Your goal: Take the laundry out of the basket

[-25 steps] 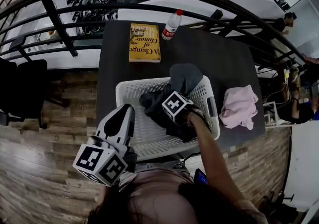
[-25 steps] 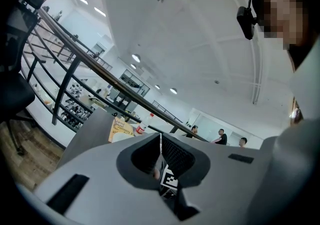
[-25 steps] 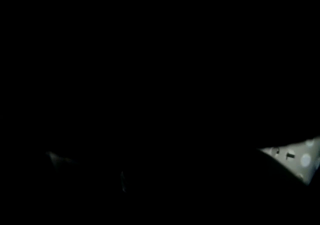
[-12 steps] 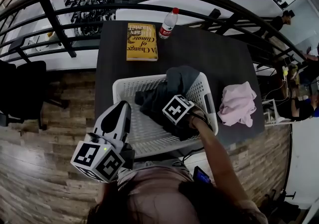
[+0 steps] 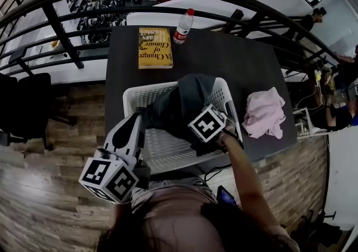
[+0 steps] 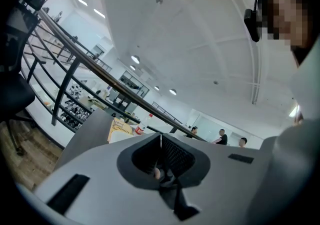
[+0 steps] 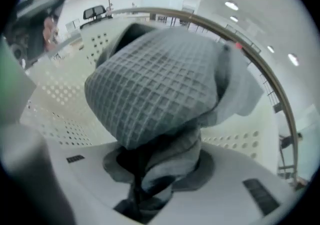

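Head view: pink cloth (image 5: 264, 113) lay on bench (image 5: 224, 55); my right tool (image 7: 160, 169) just clamped grey garment (image 5: 189, 95), half out of basket (image 5: 140, 95); dark cloth (image 5: 159, 115) remained inside; left tool (image 6: 160, 141) closed, empty.

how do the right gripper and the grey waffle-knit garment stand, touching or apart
Touching. The right gripper view shows the right gripper with jaws, which have just been closing, pinched on a bunched fold of the grey waffle-knit garment.

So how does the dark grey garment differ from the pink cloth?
The dark grey waffle-knit garment sits in the white plastic basket, pinched by the right gripper, whose jaws have just been closing on it; the pink cloth lies crumpled, untouched, on the dark table. Both are soft fabric.
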